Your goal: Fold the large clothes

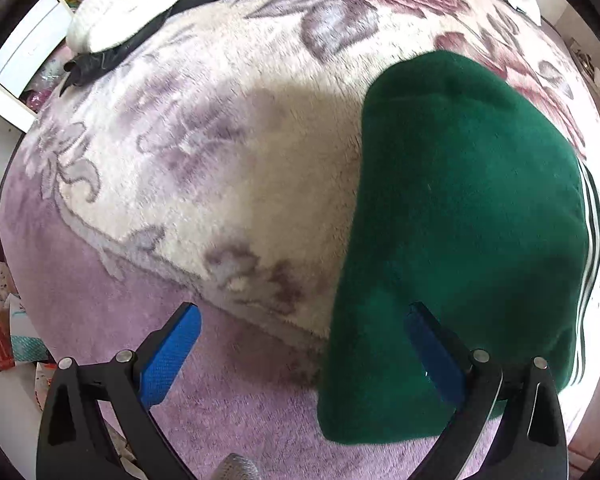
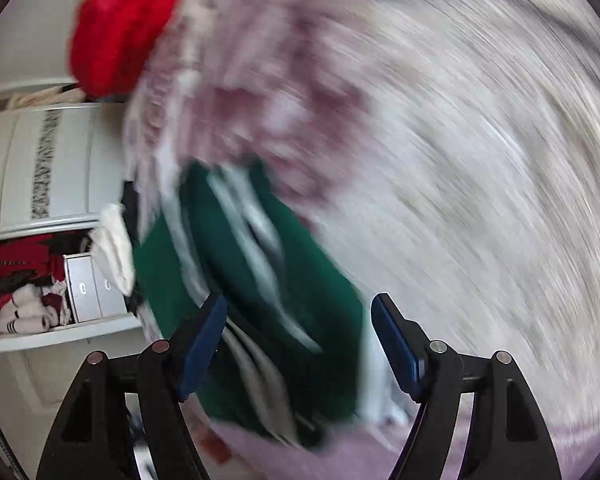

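Note:
A folded dark green garment (image 1: 460, 232) with white side stripes lies on a fluffy floral blanket (image 1: 220, 184). My left gripper (image 1: 300, 320) is open and empty, its right blue pad over the garment's near left edge. In the right wrist view the picture is motion-blurred; the green garment (image 2: 260, 280) shows its striped edge just ahead of my right gripper (image 2: 300, 312), which is open and holds nothing.
A white and black garment (image 1: 140, 16) lies at the blanket's far left. A red item (image 2: 120, 28) sits at the far end of the bed. White shelves (image 2: 40, 200) with clothes stand beside the bed. Clutter lies on the floor at left (image 1: 4, 340).

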`<state>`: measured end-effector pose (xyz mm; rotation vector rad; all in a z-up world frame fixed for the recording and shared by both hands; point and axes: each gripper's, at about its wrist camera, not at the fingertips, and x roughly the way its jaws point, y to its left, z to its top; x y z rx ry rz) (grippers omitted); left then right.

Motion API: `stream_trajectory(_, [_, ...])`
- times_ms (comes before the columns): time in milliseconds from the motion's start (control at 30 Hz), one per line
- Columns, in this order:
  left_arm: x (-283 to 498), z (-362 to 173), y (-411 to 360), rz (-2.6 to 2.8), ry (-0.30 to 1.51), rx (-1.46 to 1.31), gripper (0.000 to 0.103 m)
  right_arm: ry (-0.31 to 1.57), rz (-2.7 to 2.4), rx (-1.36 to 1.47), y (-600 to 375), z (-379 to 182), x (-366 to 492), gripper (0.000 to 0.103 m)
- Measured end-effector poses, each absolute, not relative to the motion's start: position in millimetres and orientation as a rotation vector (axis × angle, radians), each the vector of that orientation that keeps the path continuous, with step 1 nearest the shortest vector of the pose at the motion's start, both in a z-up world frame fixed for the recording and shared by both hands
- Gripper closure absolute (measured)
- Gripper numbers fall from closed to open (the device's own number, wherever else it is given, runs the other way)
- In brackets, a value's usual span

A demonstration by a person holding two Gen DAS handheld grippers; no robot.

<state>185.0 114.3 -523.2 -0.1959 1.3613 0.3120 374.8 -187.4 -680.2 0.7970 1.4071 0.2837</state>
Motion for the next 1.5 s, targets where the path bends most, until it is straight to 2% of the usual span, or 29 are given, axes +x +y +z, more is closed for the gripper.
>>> stream_trajectory(133, [204, -522, 126, 0.344, 1.342, -0.200, 0.000, 1.423, 0.516, 0.529, -64, -638, 459, 0.026])
stream_trajectory(233, [209, -524, 135, 0.390, 1.331, -0.181, 0.000, 1.437, 0.700, 0.156, 51, -607, 505, 0.026])
stream_trajectory(300, [209, -527, 141, 0.430, 1.332, -0.177, 0.000, 1.446, 0.810, -0.079, 122, -599, 499, 0.026])
stream_trajectory(400, [200, -535, 156, 0.488, 1.343, -0.220, 0.000, 1.502, 0.909, -0.416, 214, -625, 488, 0.026])
stream_trajectory(500, [188, -544, 169, 0.512, 1.357, -0.286, 0.000, 1.601, 0.930, -0.733, 268, -676, 466, 0.027])
stream_trajectory(567, [179, -551, 177, 0.515, 1.370, -0.329, 0.000, 1.639, 0.872, -0.857, 278, -706, 455, 0.061])
stream_trajectory(633, [170, -557, 181, 0.514, 1.377, -0.354, 0.000, 1.787, 0.784, -0.634, 269, -723, 485, 0.075])
stream_trajectory(700, [161, -563, 186, 0.517, 1.389, -0.370, 0.000, 1.953, 0.545, -0.239, 226, -751, 537, 0.078])
stream_trajectory(767, [152, -567, 192, 0.515, 1.396, -0.412, 0.000, 1.982, 0.540, -0.088, 209, -751, 542, 0.078])
stream_trajectory(800, [148, -568, 195, 0.512, 1.396, -0.433, 0.000, 1.973, 0.597, -0.115, 216, -742, 537, 0.078])
stream_trajectory(867, [142, -569, 199, 0.510, 1.393, -0.444, 0.000, 1.916, 0.687, -0.226, 227, -708, 528, 0.071])
stream_trajectory(900, [140, -570, 202, 0.513, 1.395, -0.442, 0.000, 1.872, 0.699, -0.283, 230, -693, 527, 0.064])
stream_trajectory(933, [139, -571, 204, 0.515, 1.396, -0.442, 0.000, 1.814, 0.714, -0.339, 234, -675, 526, 0.048])
stream_trajectory(1000, [135, -574, 209, 0.521, 1.400, -0.452, 0.000, 1.698, 0.741, -0.490, 245, -648, 519, 0.023])
stream_trajectory(1067, [132, -575, 216, 0.534, 1.395, -0.462, 0.000, 1.660, 0.782, -0.709, 263, -644, 500, 0.023])
stream_trajectory(1133, [130, -576, 223, 0.540, 1.391, -0.461, 0.000, 1.659, 0.823, -0.889, 275, -666, 486, 0.023])
stream_trajectory(1167, [129, -577, 225, 0.538, 1.388, -0.467, 0.000, 1.654, 0.829, -0.969, 279, -682, 476, 0.025])
stream_trajectory(1200, [128, -576, 226, 0.532, 1.386, -0.477, 0.000, 1.690, 0.822, -0.958, 273, -694, 474, 0.056])
stream_trajectory(1233, [127, -576, 228, 0.524, 1.380, -0.488, 0.000, 1.767, 0.754, -0.816, 262, -705, 484, 0.069])
stream_trajectory(1333, [120, -568, 228, 0.483, 1.362, -0.501, 0.000, 1.906, 0.569, -0.297, 219, -717, 527, 0.075])
stream_trajectory(1400, [114, -562, 221, 0.426, 1.352, -0.547, 0.000, 1.946, 0.502, -0.096, 191, -725, 533, 0.076])
stream_trajectory(1500, [114, -550, 193, 0.301, 1.325, -0.618, 0.000, 1.900, 0.574, -0.097, 190, -708, 531, 0.074])
